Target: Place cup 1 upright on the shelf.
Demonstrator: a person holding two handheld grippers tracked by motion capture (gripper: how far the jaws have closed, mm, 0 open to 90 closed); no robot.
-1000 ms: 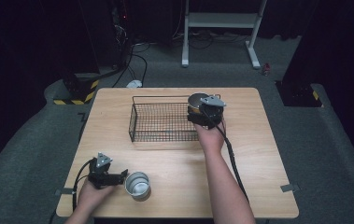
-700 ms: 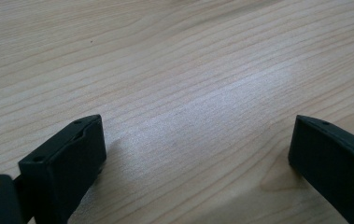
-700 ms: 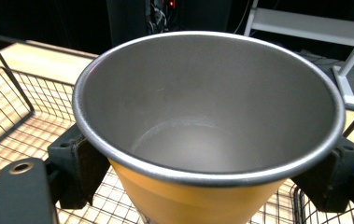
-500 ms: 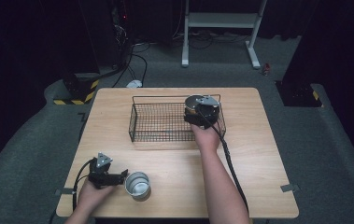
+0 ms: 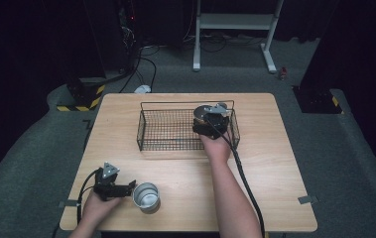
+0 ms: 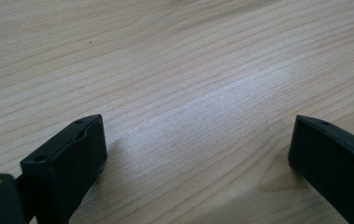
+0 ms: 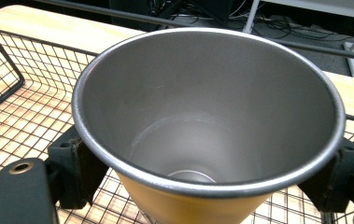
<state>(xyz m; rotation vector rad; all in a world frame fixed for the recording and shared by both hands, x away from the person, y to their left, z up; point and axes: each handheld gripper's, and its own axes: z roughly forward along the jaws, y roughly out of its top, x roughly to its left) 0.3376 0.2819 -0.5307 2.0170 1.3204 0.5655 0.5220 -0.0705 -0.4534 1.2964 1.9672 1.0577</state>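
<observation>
My right gripper (image 5: pixel 207 119) is shut on a metal cup (image 7: pixel 207 126) with a steel inside and a yellow-orange outside. It holds the cup upright over the right end of a black wire basket (image 5: pixel 168 130); the jaws press its sides just under the rim. The cup (image 5: pixel 203 111) looks dark from above. At the front left of the table, my left gripper (image 5: pixel 126 189) is open, with bare wood between its jaws (image 6: pixel 198 140). A second, steel cup (image 5: pixel 146 197) stands just right of its jaw tips.
The wooden table (image 5: pixel 275 163) has free room right of the basket and along its front right. The basket's mesh floor (image 7: pixel 6 116) lies below the held cup. A cable (image 5: pixel 242 173) trails along the right forearm. Dark floor, cables and a white stand lie beyond the table.
My right gripper has carried the cup a little to the left, from the basket's right rim to over its inside. The left gripper and the steel cup have stayed put.
</observation>
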